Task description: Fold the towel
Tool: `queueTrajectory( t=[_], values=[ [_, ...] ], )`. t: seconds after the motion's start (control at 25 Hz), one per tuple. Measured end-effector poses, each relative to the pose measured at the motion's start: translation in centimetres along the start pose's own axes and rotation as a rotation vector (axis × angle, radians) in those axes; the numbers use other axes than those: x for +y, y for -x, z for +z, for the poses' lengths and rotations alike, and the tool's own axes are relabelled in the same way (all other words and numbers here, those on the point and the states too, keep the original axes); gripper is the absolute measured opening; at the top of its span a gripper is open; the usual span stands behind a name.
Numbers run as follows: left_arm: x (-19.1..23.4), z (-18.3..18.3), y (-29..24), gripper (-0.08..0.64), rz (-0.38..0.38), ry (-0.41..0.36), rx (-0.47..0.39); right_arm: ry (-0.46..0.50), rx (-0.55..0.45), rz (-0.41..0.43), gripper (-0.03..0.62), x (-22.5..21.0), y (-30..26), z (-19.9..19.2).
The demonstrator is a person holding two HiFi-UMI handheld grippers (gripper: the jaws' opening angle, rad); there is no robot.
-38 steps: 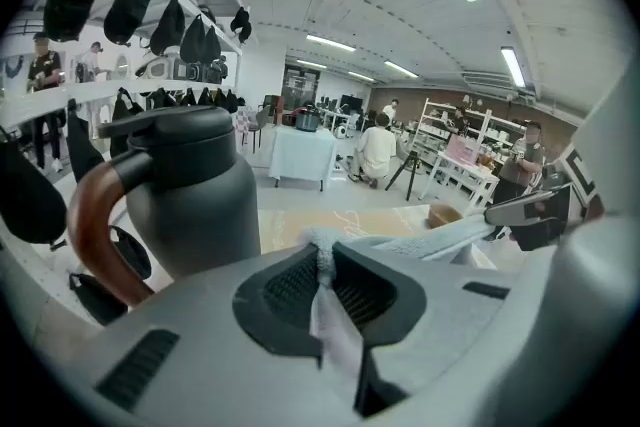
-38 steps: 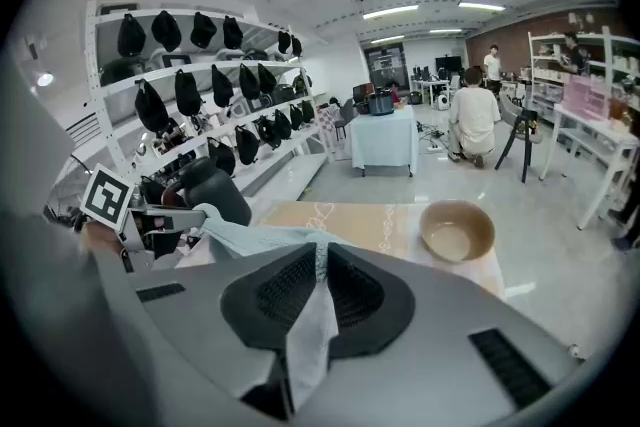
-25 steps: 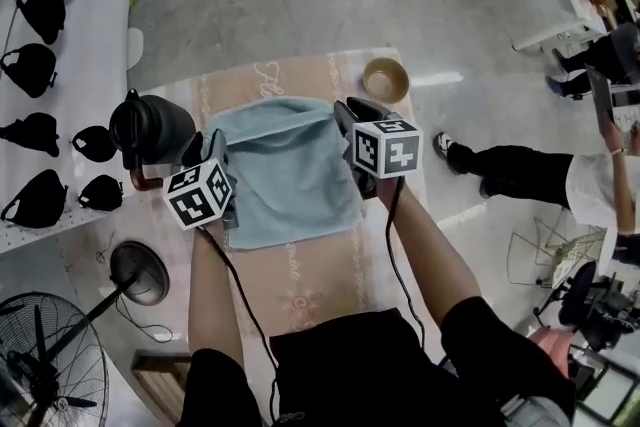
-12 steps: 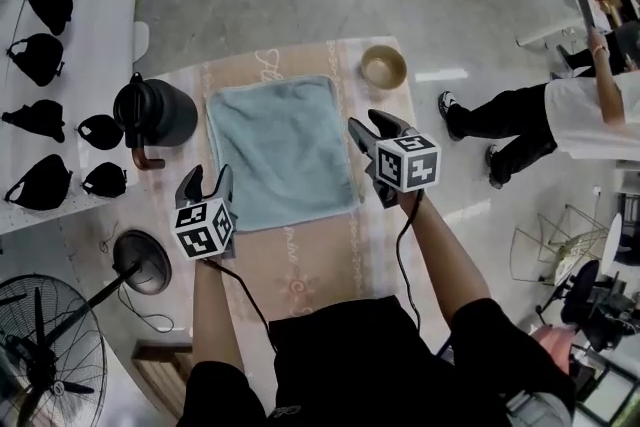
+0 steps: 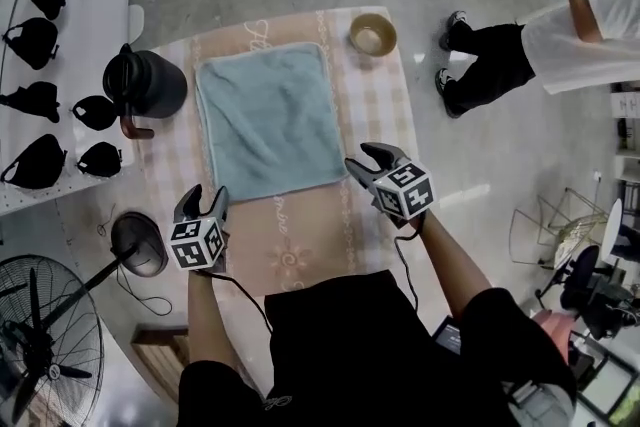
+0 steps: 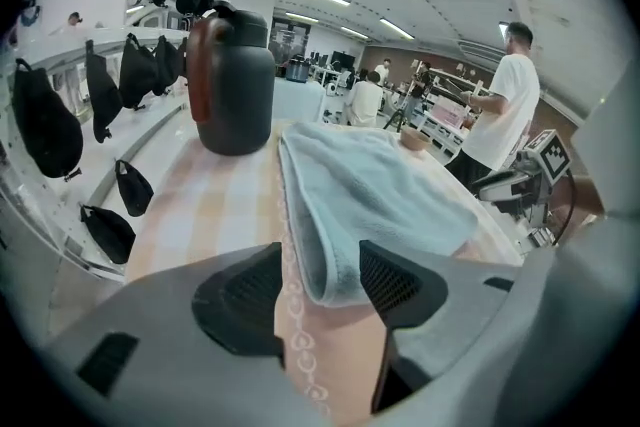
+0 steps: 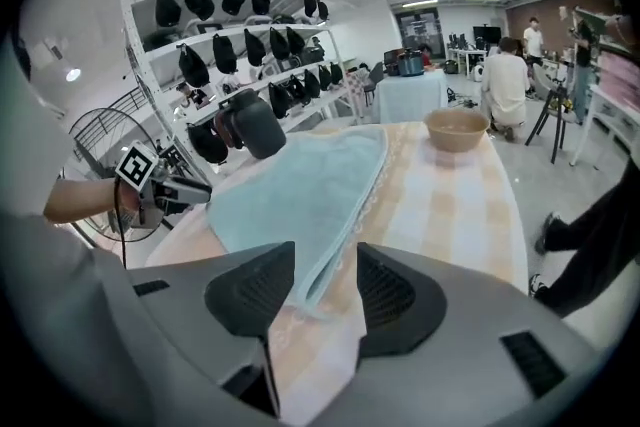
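Both grippers drawn back toward the person since the earlier frames, off the towel (image 5: 262, 120), which was bunched and now lies flat.
- Towel: folded rectangle, doubled edge showing, mid-tabletop (image 5: 330, 235), between jug (image 5: 145, 83) and bowl (image 5: 372, 35). Probably set down there as a finished fold.
- Left gripper (image 5: 203, 203), right gripper (image 5: 360, 158): fingers just opened, released, nothing between them, clear of the towel's near corners.
- Pose: forearms pulled in, both grippers tilted down at the tabletop, roughly abreast.

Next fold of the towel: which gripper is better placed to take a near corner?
Left, marginally. Both grippers' jaws have just opened, empty; in the head view the towel corner lies nearer the left gripper than the right gripper.
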State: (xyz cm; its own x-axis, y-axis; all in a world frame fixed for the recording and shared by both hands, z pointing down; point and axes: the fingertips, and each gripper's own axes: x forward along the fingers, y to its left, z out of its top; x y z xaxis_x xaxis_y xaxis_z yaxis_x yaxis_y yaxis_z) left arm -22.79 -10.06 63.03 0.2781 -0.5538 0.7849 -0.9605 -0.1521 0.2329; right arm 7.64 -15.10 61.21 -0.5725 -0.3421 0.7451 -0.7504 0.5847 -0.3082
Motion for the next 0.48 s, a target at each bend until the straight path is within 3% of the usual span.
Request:
queueTrajectory(
  t=[0.16,0.48],
  values=[
    [-0.9,-0.9,0.6,0.229,-0.026,0.006,-0.006,0.028,0.023,0.013,0.178,1.2,0.1,-1.8],
    [-1.5,-3.2,-0.2,0.229,-0.078,-0.066,0.025,0.107,0.045,0.075,0.178,2.8,-0.8,-3.8]
  ],
)
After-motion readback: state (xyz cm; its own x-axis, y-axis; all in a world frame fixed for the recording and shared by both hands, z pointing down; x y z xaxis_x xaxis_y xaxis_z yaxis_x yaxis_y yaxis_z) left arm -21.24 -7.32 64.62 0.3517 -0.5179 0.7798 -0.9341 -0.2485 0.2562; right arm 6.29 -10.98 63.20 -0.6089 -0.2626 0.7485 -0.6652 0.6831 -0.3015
